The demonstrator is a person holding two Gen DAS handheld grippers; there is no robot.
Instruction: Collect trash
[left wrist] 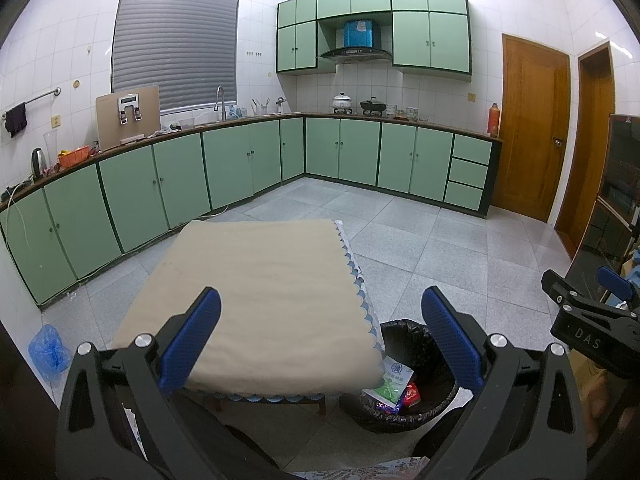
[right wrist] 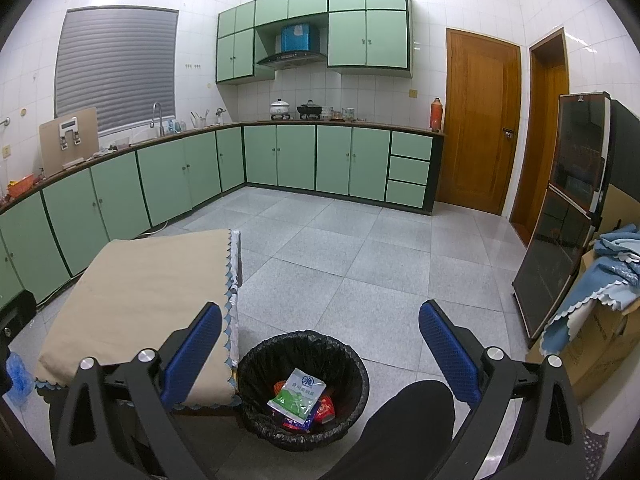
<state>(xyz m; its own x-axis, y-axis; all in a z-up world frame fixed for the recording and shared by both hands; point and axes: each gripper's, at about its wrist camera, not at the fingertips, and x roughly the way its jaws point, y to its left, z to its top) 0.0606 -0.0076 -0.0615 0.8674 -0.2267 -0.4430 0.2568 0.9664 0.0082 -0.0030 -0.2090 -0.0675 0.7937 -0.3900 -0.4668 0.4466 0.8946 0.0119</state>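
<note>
Both sets of jaws are spread wide with nothing between them. The right gripper (right wrist: 320, 344) hangs above a black-lined trash bin (right wrist: 303, 388) on the floor, so the bin sits low between its blue fingers (right wrist: 192, 356). In the bin lie a white-and-green packet (right wrist: 297, 396) on top and red wrappers (right wrist: 325, 408) beneath it. The left gripper (left wrist: 320, 340) hovers over a bench (left wrist: 256, 292) draped in a beige cloth; the bin (left wrist: 412, 376) stands just beside the bench's right edge, by the left gripper's right finger. Green cabinets (right wrist: 296, 160) line the walls well beyond.
</note>
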